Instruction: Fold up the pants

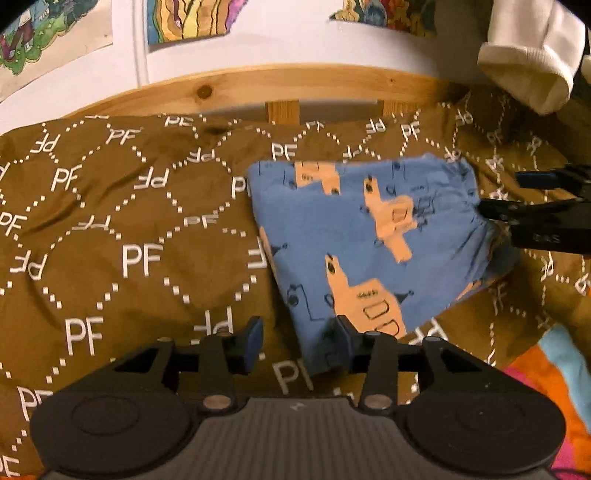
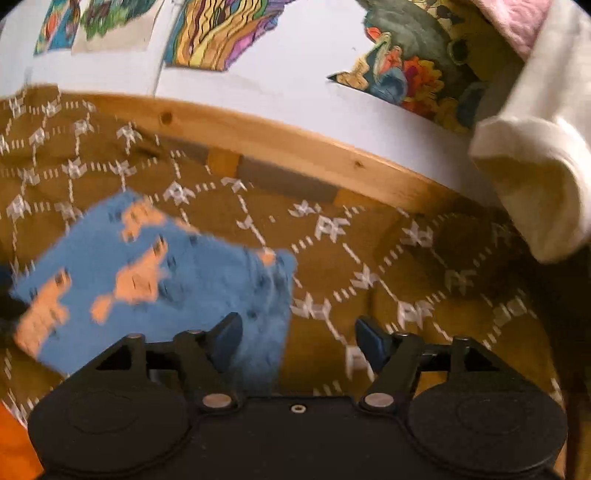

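Observation:
Blue pants [image 1: 369, 236] with orange prints lie folded on a brown bedspread [image 1: 110, 229] marked with white letters. My left gripper [image 1: 299, 341] stands open at their near corner; the cloth lies against its right finger [image 1: 345, 338] and nothing is pinched. At the pants' right edge, my right gripper [image 1: 508, 194] comes in from the right with its jaws apart. In the blurred right wrist view the pants [image 2: 147, 288] lie to the left. My right gripper [image 2: 299, 341] is open there, its left finger [image 2: 227, 338] over the pants' edge and its right finger over the bedspread [image 2: 406, 258].
A wooden bed rail [image 1: 295, 83] runs along the back below a white wall with coloured pictures [image 1: 192, 18]. A cream garment with a cuff [image 1: 528, 70] hangs at the upper right. A bright orange, pink and blue cloth [image 1: 557, 373] lies at the near right.

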Tool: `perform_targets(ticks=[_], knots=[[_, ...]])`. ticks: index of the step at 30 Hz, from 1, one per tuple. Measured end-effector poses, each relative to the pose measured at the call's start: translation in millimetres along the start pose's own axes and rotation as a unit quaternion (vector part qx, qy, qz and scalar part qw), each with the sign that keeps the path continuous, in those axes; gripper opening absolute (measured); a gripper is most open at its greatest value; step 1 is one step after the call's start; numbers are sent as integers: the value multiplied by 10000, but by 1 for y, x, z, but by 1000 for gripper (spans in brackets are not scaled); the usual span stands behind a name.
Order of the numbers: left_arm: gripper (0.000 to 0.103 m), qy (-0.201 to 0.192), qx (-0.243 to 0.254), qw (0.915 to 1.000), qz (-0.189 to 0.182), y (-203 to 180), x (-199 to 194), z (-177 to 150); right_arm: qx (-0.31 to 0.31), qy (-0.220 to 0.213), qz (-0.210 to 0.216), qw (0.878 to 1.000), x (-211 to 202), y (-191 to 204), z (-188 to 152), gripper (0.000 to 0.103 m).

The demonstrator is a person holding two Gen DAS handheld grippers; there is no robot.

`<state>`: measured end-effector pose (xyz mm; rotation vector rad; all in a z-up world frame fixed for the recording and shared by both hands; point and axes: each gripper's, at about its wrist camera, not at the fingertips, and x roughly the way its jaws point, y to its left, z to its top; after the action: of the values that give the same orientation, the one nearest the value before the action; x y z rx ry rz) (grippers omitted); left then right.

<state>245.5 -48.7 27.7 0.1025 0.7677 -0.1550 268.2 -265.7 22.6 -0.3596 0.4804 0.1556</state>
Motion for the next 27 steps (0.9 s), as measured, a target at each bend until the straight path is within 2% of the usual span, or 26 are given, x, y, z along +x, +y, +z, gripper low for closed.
perform_targets(ticks=[2, 3, 6, 8, 11, 12, 13, 16, 20, 27], knots=[[53, -16, -46, 10000, -27, 2, 0, -5, 85, 8, -183, 9998, -5, -4, -11, 84], [56, -37, -112, 9999, -41, 4, 0, -8, 230, 34, -188, 9996, -7, -9, -15, 85], [61, -87, -305, 9995, -65, 7, -7, -16, 841, -39, 62, 9964, -18, -25, -27, 86], [66, -103, -341, 9993, -70, 7, -15, -20, 1047, -123, 83, 9944, -28, -28, -31, 90], [84, -267, -465, 9986, 4, 6, -33, -26, 1122, -290, 177, 9931, -49, -22, -36, 98], [92, -331, -537, 9980, 47, 6, -38, -28, 1106, -365, 217, 9930, -57, -18, -37, 98], [94, -400, -630, 9972, 79, 6, -46, -31, 1076, -449, 253, 9929, -66, -14, -38, 99], [98, -503, -780, 9957, 30, 7, -62, -38, 1040, -692, 354, 9915, -90, -3, -40, 102], [103, -758, -819, 9936, 181, 4, -83, -46, 1202, -948, 407, 9874, -120, 6, -44, 102], [103, -1022, -736, 9915, 330, -9, -108, -56, 1398, -1131, 512, 9824, -155, 16, -50, 102]])
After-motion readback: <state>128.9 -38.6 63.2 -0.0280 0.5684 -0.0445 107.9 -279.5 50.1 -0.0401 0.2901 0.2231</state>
